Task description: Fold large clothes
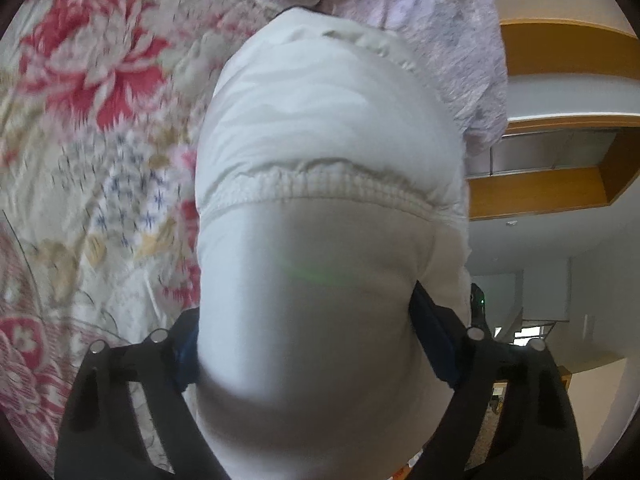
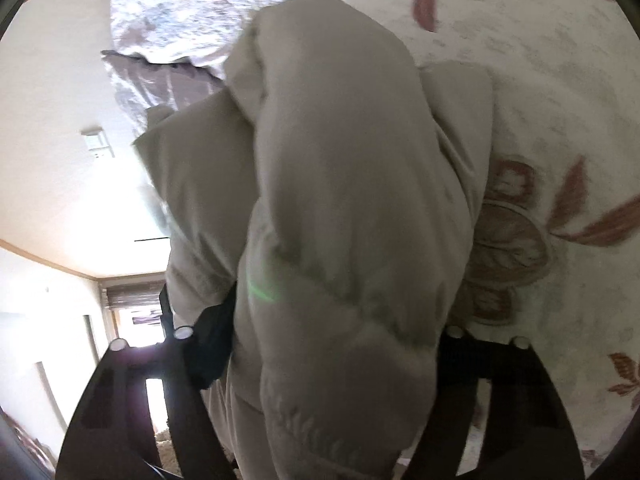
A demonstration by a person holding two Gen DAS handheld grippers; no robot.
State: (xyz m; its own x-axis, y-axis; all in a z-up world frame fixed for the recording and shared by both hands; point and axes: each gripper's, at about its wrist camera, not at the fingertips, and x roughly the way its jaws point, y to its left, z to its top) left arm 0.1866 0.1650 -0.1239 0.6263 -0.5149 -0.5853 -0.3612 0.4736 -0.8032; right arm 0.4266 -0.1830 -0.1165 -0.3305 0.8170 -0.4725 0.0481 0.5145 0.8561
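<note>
A white padded jacket point(image 1: 328, 128) fills the middle of the left wrist view, its elastic cuff seam running across. My left gripper point(image 1: 308, 332) is shut on the jacket, the thick fabric bulging between the two fingers and hiding the fingertips. In the right wrist view the same jacket point(image 2: 340, 184) looks cream and bunched. My right gripper point(image 2: 332, 344) is shut on a thick fold of it, held above the bed. The fabric hides the pads of both grippers.
A floral bedspread point(image 1: 92, 128) lies under the jacket, also showing in the right wrist view point(image 2: 560, 120). A lilac patterned cloth point(image 1: 452, 28) lies at the far end, also visible in the right wrist view point(image 2: 172, 12). Wooden shelves point(image 1: 560, 92) stand beside the bed.
</note>
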